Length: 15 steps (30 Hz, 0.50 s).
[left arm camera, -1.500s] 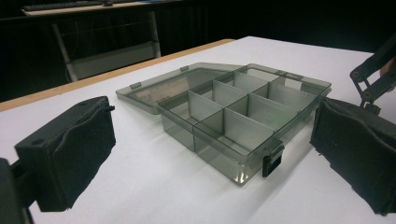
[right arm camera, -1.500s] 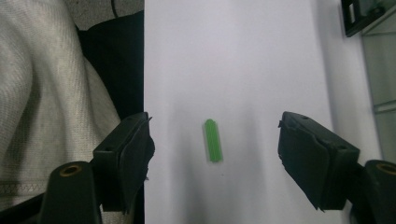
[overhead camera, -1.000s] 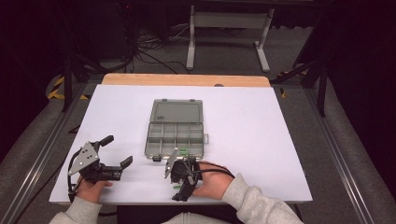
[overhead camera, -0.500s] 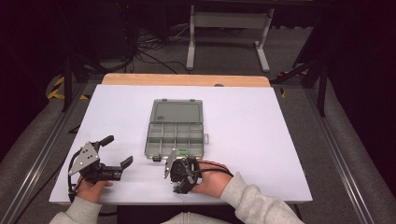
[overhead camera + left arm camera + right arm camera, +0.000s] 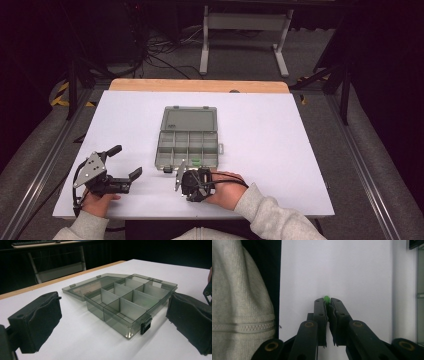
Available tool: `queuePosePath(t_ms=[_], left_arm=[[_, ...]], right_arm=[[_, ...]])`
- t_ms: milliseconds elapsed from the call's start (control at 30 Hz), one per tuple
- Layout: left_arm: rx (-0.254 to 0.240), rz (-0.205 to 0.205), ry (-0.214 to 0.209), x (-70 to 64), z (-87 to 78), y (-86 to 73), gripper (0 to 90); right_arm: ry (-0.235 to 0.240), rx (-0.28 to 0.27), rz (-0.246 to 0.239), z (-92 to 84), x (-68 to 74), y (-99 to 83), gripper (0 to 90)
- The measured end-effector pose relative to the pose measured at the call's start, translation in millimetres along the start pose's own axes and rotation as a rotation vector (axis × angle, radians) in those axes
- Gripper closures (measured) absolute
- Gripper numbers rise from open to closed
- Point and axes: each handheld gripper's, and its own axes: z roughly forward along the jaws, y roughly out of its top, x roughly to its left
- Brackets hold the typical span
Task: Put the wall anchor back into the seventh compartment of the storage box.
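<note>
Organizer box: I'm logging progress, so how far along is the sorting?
Done: the organizer box lies open, lid flat behind it. In hand: the right tool has just closed on a small green piece. Left: putting it in a compartment; the left tool waits open beside the box.

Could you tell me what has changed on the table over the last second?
The right tool has just been closing its jaws and is now shut on a small green piece. The left tool has kept open and in place, and the compartment box lies open where it was.
</note>
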Motion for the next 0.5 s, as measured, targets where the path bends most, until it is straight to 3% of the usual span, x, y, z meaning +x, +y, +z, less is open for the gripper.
queuePosePath(t_ms=[500], left_arm=[[0.001, -0.001, 0.000, -0.3, 0.2, -0.1, 0.4]], right_arm=[[-0.013, -0.064, 0.016, -30.6, -5.5, 3.5, 83.6]])
